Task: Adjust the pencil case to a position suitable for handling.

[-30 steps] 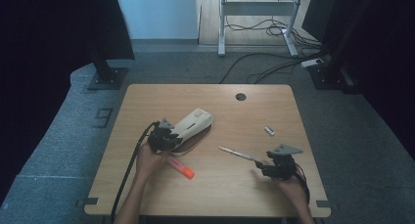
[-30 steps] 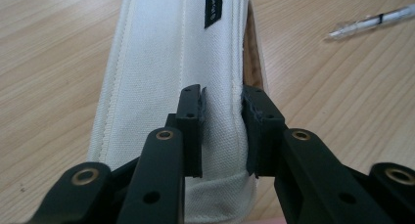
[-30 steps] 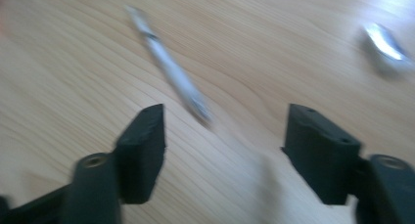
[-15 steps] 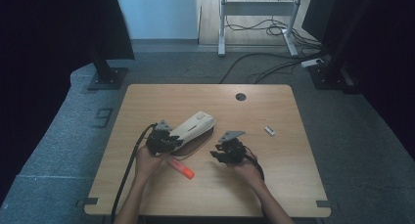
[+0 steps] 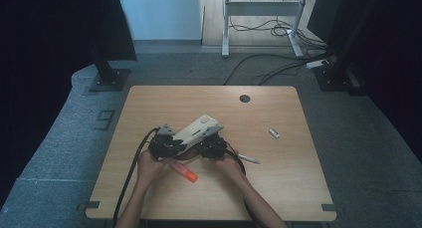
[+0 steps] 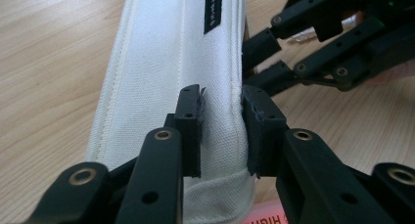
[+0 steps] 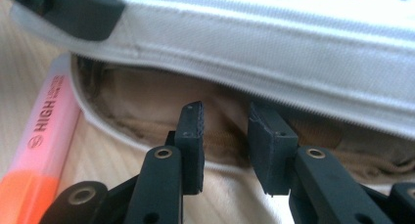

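Observation:
A white fabric pencil case [image 5: 196, 129] lies slantwise at the middle of the wooden table [image 5: 278, 188], its long side unzipped and the brown lining showing [image 7: 147, 101]. My left gripper [image 5: 166, 141] is shut on the case's near end, with a fold of white cloth [image 6: 171, 62] pinched between the pads [image 6: 221, 99]. My right gripper [image 5: 211, 147] sits at the case's open side. Its jaws have just been closing and stand a little apart [image 7: 225, 114] in front of the opening, with the lining seen through the gap and nothing visibly pinched. An orange highlighter [image 5: 184, 171] lies beside the case.
A silver pen [image 5: 248, 159] lies on the table right of my right hand. A small white piece [image 5: 274, 133] rests farther right, and a round cable hole [image 5: 244, 98] is near the far edge. Cables trail from both grippers toward the front edge.
My right hand has swept left from the table's right front to the open side of the case, leaving the pen behind. The left hand and the case have stayed put.

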`<action>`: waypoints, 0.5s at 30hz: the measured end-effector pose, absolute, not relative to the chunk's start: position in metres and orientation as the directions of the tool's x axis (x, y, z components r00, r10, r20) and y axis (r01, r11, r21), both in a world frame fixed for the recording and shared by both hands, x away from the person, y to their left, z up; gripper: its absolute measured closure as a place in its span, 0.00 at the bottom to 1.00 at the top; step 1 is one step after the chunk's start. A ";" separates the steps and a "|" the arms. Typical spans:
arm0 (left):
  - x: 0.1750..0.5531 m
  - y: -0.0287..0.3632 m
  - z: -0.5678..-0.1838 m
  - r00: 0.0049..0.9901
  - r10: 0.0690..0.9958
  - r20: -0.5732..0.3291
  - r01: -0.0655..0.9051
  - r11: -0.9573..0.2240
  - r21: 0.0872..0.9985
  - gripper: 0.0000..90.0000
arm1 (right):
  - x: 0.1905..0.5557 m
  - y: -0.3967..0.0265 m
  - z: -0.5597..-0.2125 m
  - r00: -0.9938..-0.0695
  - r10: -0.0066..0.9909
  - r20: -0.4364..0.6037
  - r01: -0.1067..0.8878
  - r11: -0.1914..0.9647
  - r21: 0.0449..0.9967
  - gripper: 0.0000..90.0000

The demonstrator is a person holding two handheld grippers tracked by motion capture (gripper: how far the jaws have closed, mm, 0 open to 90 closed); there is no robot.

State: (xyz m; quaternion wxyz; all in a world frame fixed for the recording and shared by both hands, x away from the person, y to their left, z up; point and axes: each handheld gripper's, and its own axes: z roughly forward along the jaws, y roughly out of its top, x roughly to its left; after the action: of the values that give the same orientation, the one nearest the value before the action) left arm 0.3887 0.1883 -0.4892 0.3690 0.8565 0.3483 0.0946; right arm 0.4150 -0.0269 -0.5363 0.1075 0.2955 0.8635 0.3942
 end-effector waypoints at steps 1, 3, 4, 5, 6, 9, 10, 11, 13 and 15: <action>0.388 0.189 -0.490 0.743 0.663 -0.090 0.521 -0.489 0.700 0.75 | 0.416 -0.027 -0.535 -0.801 0.597 0.043 0.421 0.512 0.749 0.73; 0.385 0.190 -0.489 0.741 0.665 -0.090 0.517 -0.481 0.708 0.74 | 0.416 -0.027 -0.535 -0.802 0.595 0.043 0.419 0.510 0.752 0.73; 0.383 0.191 -0.489 0.742 0.665 -0.088 0.515 -0.481 0.710 0.72 | 0.416 -0.027 -0.535 -0.804 0.594 0.043 0.416 0.508 0.755 0.74; 0.381 0.192 -0.488 0.742 0.665 -0.084 0.513 -0.483 0.709 0.68 | 0.416 -0.028 -0.534 -0.802 0.596 0.038 0.410 0.504 0.760 0.74; 0.378 0.193 -0.487 0.743 0.665 -0.081 0.514 -0.488 0.705 0.66 | 0.416 -0.028 -0.533 -0.800 0.599 0.039 0.410 0.499 0.764 0.74; 0.367 0.198 -0.481 0.738 0.672 -0.069 0.506 -0.482 0.715 0.61 | 0.417 -0.028 -0.531 -0.799 0.600 0.042 0.410 0.492 0.768 0.74; 0.362 0.201 -0.479 0.738 0.671 -0.071 0.503 -0.477 0.720 0.60 | 0.417 -0.028 -0.530 -0.797 0.603 0.043 0.411 0.488 0.770 0.74; 0.358 0.203 -0.477 0.736 0.674 -0.069 0.500 -0.472 0.726 0.57 | 0.418 -0.029 -0.529 -0.796 0.604 0.043 0.410 0.485 0.773 0.74; 0.350 0.208 -0.474 0.740 0.668 -0.080 0.497 -0.464 0.733 0.57 | 0.419 -0.029 -0.528 -0.796 0.603 0.044 0.408 0.483 0.775 0.74; 0.342 0.211 -0.472 0.752 0.653 -0.095 0.494 -0.461 0.737 0.57 | 0.419 -0.029 -0.527 -0.796 0.604 0.044 0.407 0.481 0.776 0.74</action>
State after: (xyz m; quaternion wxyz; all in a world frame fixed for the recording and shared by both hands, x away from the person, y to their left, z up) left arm 0.3425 0.2108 -0.4724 0.3941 0.8489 0.3376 0.1009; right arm 0.4189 -0.0289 -0.5275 0.1186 0.2966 0.8523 0.4142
